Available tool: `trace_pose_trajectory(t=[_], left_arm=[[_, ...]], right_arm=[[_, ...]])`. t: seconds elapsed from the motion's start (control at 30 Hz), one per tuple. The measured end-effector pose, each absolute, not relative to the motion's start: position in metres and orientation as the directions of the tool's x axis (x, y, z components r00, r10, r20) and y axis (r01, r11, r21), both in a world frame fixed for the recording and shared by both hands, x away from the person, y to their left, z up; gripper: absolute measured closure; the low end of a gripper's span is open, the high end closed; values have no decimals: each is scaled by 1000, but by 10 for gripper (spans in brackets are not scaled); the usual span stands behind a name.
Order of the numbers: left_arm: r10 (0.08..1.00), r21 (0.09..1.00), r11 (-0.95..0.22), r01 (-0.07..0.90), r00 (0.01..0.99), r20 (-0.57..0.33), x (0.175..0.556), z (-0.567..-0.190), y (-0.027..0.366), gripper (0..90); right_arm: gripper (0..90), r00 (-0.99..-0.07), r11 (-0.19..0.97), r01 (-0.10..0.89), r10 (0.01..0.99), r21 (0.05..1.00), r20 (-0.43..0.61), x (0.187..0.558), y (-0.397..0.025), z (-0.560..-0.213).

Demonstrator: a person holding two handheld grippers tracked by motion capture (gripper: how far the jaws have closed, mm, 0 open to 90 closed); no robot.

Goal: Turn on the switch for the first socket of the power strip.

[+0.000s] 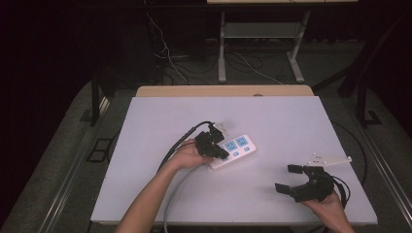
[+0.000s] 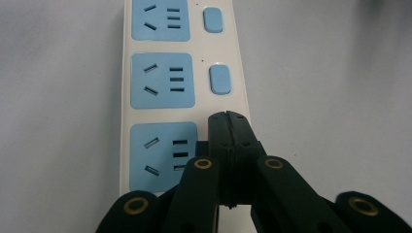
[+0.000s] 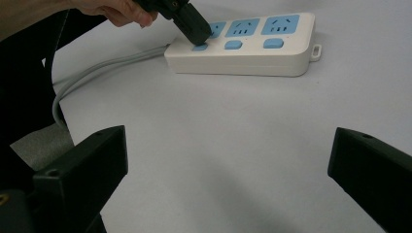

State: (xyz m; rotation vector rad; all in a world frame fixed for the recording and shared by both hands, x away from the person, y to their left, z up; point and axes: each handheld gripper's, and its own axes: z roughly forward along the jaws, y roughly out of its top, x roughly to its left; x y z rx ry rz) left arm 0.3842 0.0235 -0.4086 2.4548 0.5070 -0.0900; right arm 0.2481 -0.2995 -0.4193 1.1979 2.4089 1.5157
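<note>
Left claw (image 3: 197, 29) pressed together, tip on nearest switch (image 3: 199, 47) of strip (image 3: 252, 60); push straight down. Right claw (image 1: 291, 178) apart, idle.

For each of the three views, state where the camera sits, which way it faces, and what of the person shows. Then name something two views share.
High view: above the table, looking down; forearms, left gripper, right gripper.
Left gripper view: on that gripper, along shut jaws onto the power strip.
Right gripper view: low, between open jaws, facing the strip; a hand shows.
Shared: the strip's blue switches.

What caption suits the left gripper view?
Closed left gripper pressing the nearest blue switch on a white power strip.
</note>
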Motion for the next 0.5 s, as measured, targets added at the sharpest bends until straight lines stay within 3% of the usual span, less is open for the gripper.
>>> trace_pose_trajectory(t=[0.5], left_arm=[[356, 567, -730, 382, 920, -161, 379, -409, 22, 899]], right_arm=[[4, -696, 210, 572, 635, 793, 334, 247, -301, -418]])
